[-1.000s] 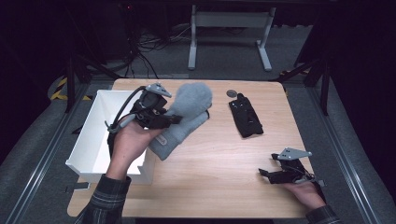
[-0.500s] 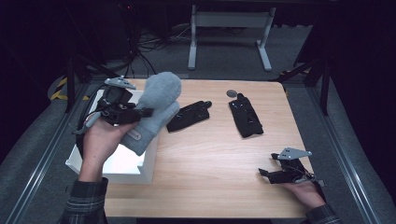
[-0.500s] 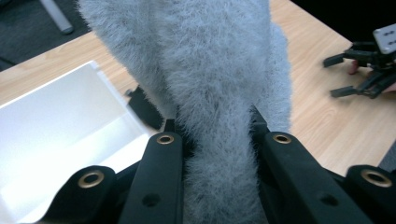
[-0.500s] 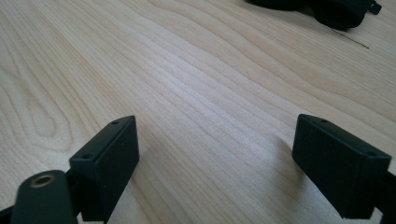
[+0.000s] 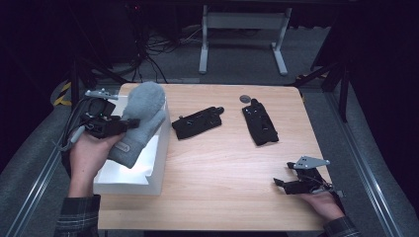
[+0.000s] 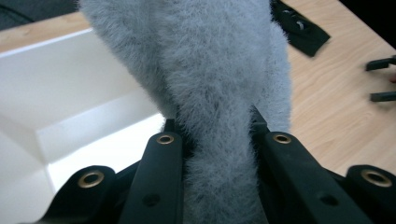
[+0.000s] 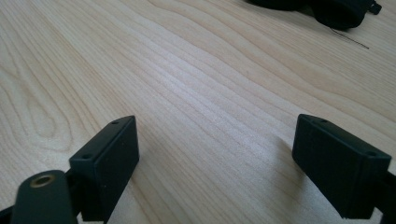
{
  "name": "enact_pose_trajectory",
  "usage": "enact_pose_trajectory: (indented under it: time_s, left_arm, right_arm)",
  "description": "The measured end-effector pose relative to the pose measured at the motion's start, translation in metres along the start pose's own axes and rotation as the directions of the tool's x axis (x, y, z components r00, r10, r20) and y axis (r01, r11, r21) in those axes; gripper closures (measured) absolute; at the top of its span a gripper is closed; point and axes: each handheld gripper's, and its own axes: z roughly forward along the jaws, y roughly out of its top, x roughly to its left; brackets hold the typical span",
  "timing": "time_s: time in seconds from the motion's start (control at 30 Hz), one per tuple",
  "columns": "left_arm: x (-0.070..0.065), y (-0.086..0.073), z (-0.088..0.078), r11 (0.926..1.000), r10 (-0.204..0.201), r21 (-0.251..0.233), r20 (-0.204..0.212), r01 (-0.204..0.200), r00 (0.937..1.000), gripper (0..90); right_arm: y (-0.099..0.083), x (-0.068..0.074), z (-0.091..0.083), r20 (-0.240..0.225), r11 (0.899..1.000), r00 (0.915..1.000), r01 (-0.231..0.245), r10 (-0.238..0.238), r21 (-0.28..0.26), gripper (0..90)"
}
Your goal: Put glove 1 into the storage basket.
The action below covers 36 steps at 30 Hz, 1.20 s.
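- Grey fleece is hanging over the white box at the bench's left edge in the high view — it is a fuzzy grey mitten, and the left tongs are clamping it across its middle while the person's left hand is holding them up.
- On the pale wooden bench, two black gloves are lying apart from each other — one black glove just right of the box, the other black glove farther right, with a small round disc just behind it.
- The right tongs are resting near the bench's front right corner, jaws standing apart with nothing between them.
- In the left gripper view, the mitten is being squeezed between the two black jaws, above the box's white inside.
- In the right gripper view, the right tongs are gaping wide over bare wood, gripping nothing.
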Motion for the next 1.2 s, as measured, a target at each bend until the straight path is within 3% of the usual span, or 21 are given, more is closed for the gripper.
enact_pose_trajectory:
  time_s: [0.2,0.33,0.6,0.63,0.8,0.87,1.03,1.2]
  left_arm:
    - [0.021,-0.018,0.02,0.9965,-0.083,0.015,0.01,0.082,0.9965,76.4]
    - [0.033,-0.03,0.037,0.9909,-0.13,0.033,-0.01,0.131,0.9914,76.4]
    - [0.058,-0.057,0.079,0.9685,-0.23,0.095,-0.007,0.23,0.9731,76.2]
    - [0.058,-0.057,0.079,0.9685,-0.23,0.095,-0.007,0.23,0.9731,76.1]
    - [0.07,-0.07,0.104,0.9508,-0.265,0.158,-0.033,0.266,0.9638,74.6]
    - [0.072,-0.073,0.11,0.9486,-0.257,0.179,-0.045,0.261,0.9655,73.0]
    - [0.076,-0.078,0.113,0.9482,-0.261,0.169,-0.067,0.269,0.9631,61.9]
    - [0.076,-0.072,0.108,0.9521,-0.246,0.158,-0.112,0.262,0.9628,37.7]
  right_arm:
    - [0.0,0.0,0.0,-0.001,1.0,1.0,0.001,-0.001,0.0,15.0]
    - [0.0,0.0,0.0,0.0,1.0,1.0,0.001,-0.001,0.0,15.0]
    - [0.0,0.0,0.0,-0.001,1.0,1.0,0.001,-0.001,0.0,15.0]
    - [0.0,0.0,0.0,-0.001,1.0,1.0,0.001,-0.001,0.0,15.0]
    - [0.0,0.0,0.0,-0.001,1.0,1.0,0.002,-0.002,0.0,15.0]
    - [0.0,0.0,0.0,-0.001,1.0,1.0,0.001,-0.001,0.0,15.0]
    - [0.0,0.0,0.0,-0.001,1.0,1.0,0.002,-0.002,0.0,15.0]
    - [0.0,0.0,0.0,-0.001,1.0,1.0,0.001,-0.001,0.0,15.0]
